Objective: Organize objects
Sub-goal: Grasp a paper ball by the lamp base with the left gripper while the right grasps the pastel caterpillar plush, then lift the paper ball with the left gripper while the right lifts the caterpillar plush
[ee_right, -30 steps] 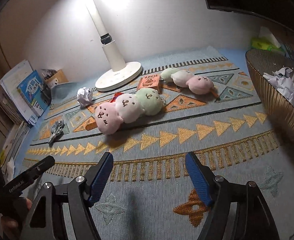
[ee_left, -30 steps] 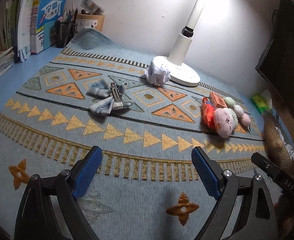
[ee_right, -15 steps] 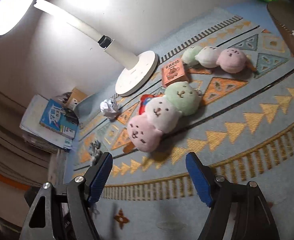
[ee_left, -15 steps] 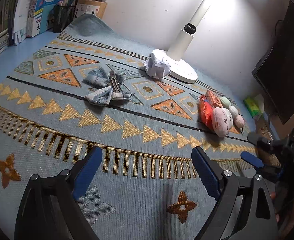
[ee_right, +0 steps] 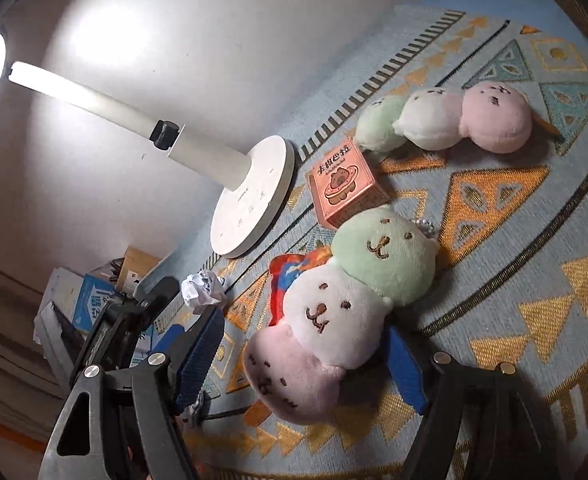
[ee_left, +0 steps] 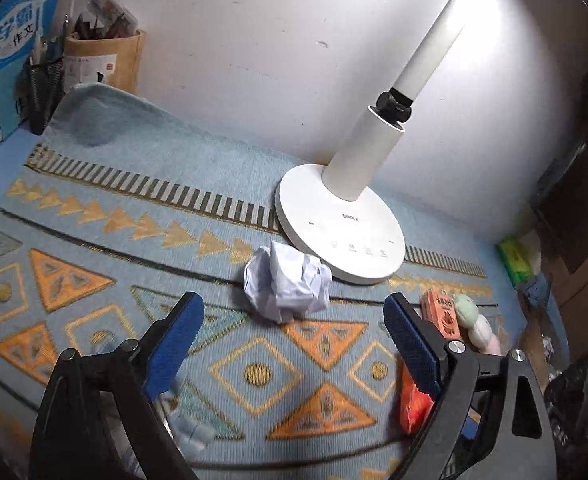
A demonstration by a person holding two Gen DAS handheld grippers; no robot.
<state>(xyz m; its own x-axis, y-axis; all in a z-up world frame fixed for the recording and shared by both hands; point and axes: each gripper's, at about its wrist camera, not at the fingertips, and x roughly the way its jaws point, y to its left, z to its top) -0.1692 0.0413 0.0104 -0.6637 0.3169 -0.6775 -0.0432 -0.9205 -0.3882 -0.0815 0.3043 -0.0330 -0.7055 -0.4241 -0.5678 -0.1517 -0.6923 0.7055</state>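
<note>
A crumpled white paper ball (ee_left: 288, 286) lies on the patterned blue mat (ee_left: 94, 208), just in front of the lamp base. My left gripper (ee_left: 290, 320) stands open right behind it, the ball apart from its blue pads and just ahead of the tips. In the right wrist view a three-ball plush (ee_right: 342, 312) of pink, white and green lies on the mat. Its pink end sits between the fingers of my right gripper (ee_right: 302, 364), which is open, with a gap at the left pad. A blue checked hair bow (ee_left: 190, 428) is half hidden under my left finger.
A white desk lamp base (ee_left: 342, 236) stands against the wall. An orange box (ee_right: 342, 184), a second plush (ee_right: 446, 120) and a red packet (ee_right: 290, 280) lie nearby. A pen holder (ee_left: 46, 88) and books (ee_left: 6, 60) fill the back left corner.
My left gripper has moved forward over the mat, past the hair bow, up to the paper ball. My right gripper has rolled and closed in on the three-ball plush.
</note>
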